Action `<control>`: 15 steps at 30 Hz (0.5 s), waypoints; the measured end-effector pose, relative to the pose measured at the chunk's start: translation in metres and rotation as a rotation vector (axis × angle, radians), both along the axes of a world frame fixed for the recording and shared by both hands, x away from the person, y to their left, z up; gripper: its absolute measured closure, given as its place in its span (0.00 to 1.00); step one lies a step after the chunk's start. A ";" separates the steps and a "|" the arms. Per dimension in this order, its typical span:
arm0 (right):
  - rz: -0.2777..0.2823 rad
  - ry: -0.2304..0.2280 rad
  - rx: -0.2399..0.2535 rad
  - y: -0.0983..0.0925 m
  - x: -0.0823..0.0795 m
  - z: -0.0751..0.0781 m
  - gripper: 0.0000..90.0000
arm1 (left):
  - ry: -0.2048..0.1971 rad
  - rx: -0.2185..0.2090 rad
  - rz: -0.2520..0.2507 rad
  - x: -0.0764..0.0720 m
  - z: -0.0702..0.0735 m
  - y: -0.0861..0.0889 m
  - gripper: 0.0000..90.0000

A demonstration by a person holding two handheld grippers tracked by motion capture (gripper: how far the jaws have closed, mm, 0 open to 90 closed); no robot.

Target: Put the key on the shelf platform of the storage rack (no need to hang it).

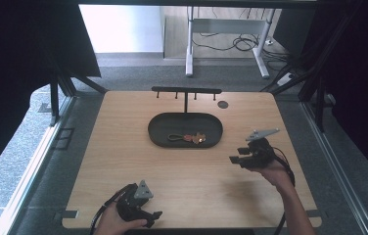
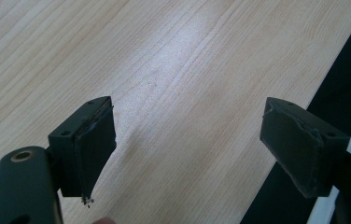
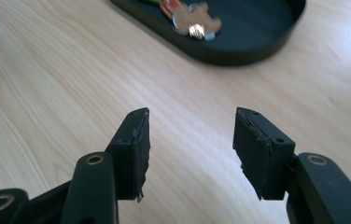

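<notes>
Right fingers: I found them spread wide, holding nothing, aimed at the tray.
Left fingers: parted, empty, over bare worktop.
Keyring: lay inside tray, untouched.
Progress: nothing grasped; everything remained.

Left tool jaws spread; right tool jaws parted

Pale wooden tabletop with fine straight grain; matte black oval tray; black T-shaped hook rack; keyring with an olive loop, a red-orange tag and a tan piece with a bright metallic glint; 2 black grippers, left and right, each topped by a grey triangular plate
</notes>
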State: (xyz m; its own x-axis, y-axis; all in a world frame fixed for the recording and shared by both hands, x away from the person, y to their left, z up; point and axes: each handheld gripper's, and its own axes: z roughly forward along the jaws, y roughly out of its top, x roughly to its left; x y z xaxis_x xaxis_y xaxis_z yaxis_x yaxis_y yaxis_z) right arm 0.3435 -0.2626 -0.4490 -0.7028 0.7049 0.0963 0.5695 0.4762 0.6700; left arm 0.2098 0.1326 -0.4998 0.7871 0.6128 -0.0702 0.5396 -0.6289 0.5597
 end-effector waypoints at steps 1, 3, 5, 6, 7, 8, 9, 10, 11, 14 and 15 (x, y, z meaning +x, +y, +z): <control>-0.007 -0.003 -0.002 -0.004 -0.005 -0.004 0.52 | 0.000 0.000 0.001 0.000 0.000 0.000 0.21; -0.016 0.000 0.007 -0.011 -0.014 -0.012 0.52 | -0.001 0.000 0.001 0.001 -0.001 0.001 0.21; -0.027 0.001 0.020 -0.017 -0.022 -0.020 0.52 | 0.001 0.003 0.002 0.001 -0.001 0.001 0.21; -0.033 0.005 0.027 -0.020 -0.026 -0.024 0.52 | 0.000 0.003 0.003 0.001 -0.001 0.001 0.21; -0.034 0.011 0.029 -0.022 -0.030 -0.028 0.52 | -0.002 0.002 0.004 0.001 0.000 0.001 0.21; -0.035 0.009 0.025 -0.023 -0.032 -0.031 0.52 | -0.003 0.000 0.004 0.001 0.000 0.002 0.21; -0.037 0.010 0.021 -0.025 -0.034 -0.034 0.52 | -0.002 0.002 0.005 0.001 0.000 0.002 0.21; -0.039 0.011 0.023 -0.027 -0.037 -0.037 0.52 | -0.004 0.000 0.007 0.001 0.000 0.002 0.21; -0.040 0.014 0.026 -0.028 -0.039 -0.039 0.52 | -0.004 -0.003 0.010 0.001 0.000 0.002 0.21; -0.045 0.022 0.025 -0.030 -0.044 -0.049 0.52 | -0.002 0.000 0.012 0.002 -0.001 0.003 0.21; -0.044 0.028 0.020 -0.030 -0.045 -0.053 0.52 | -0.003 0.001 0.011 0.002 -0.001 0.003 0.21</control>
State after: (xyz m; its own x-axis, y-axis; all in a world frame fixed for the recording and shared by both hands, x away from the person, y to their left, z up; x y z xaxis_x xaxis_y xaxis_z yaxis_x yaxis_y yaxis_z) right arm 0.2982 -0.2928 -0.5015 -0.6680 0.7327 0.1298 0.6085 0.4374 0.6622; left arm 0.2114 0.1354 -0.5003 0.7803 0.6217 -0.0675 0.5450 -0.6232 0.5608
